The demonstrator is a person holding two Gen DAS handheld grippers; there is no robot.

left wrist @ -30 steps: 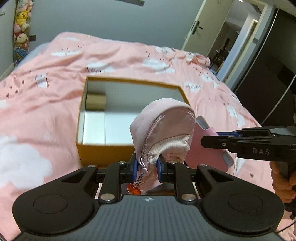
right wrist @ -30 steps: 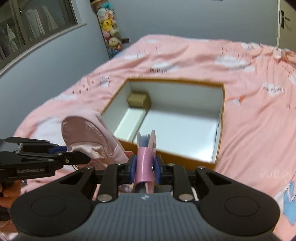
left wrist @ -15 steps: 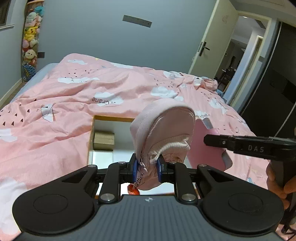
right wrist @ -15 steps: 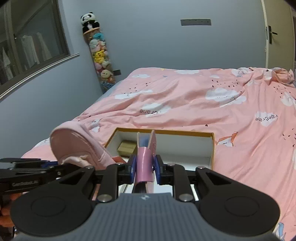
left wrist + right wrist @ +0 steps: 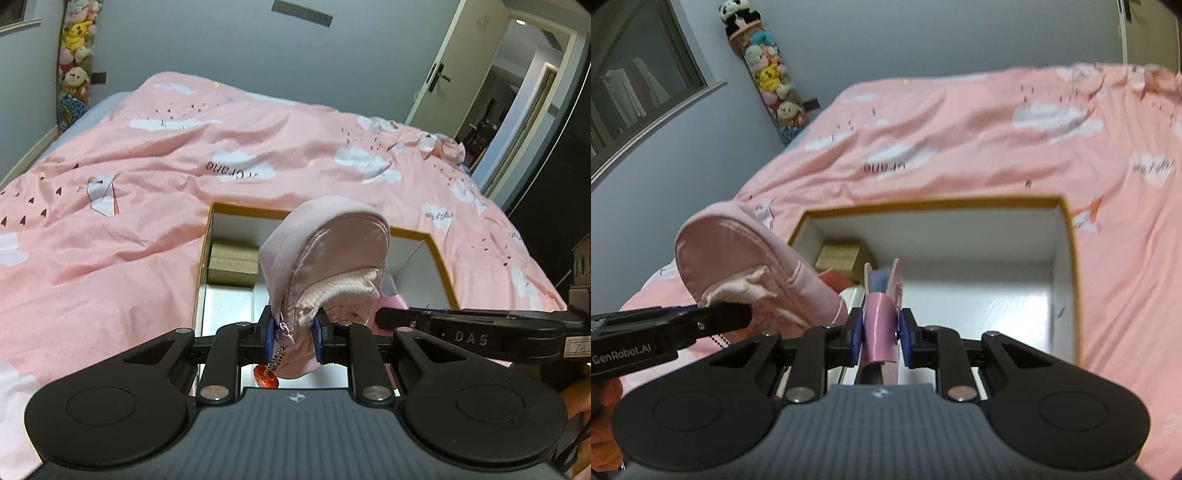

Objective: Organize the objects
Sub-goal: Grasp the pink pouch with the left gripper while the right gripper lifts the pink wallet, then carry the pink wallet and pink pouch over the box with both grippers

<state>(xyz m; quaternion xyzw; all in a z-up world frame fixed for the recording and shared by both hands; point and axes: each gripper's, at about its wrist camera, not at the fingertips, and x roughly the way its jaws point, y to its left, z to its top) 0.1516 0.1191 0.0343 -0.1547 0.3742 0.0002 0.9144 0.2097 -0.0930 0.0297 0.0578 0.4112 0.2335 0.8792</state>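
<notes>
My left gripper (image 5: 294, 338) is shut on a pink zip pouch (image 5: 325, 258), gripped near its zipper with a red bead charm (image 5: 266, 378) dangling below. The pouch stands up in front of an open yellow-rimmed box (image 5: 441, 258) with a white inside, lying on the pink bed. My right gripper (image 5: 879, 336) is shut on a slim pink notebook (image 5: 881, 325) held on edge over the same box (image 5: 1067, 236). In the right wrist view the pouch (image 5: 738, 258) and the left gripper arm (image 5: 665, 328) sit at the left. The right gripper's arm (image 5: 476, 328) crosses the left wrist view at the right.
A small brown carton (image 5: 842, 254) and a red item (image 5: 834, 280) lie in the box's far left corner. The pink cloud-print bedspread (image 5: 147, 177) surrounds the box. A tube of plush toys (image 5: 768, 74) stands by the grey wall; a doorway (image 5: 517, 92) opens at the far right.
Both grippers have shifted over the box with their loads still held. The box slid down out of sight half a second ago and now shows again in both views.
</notes>
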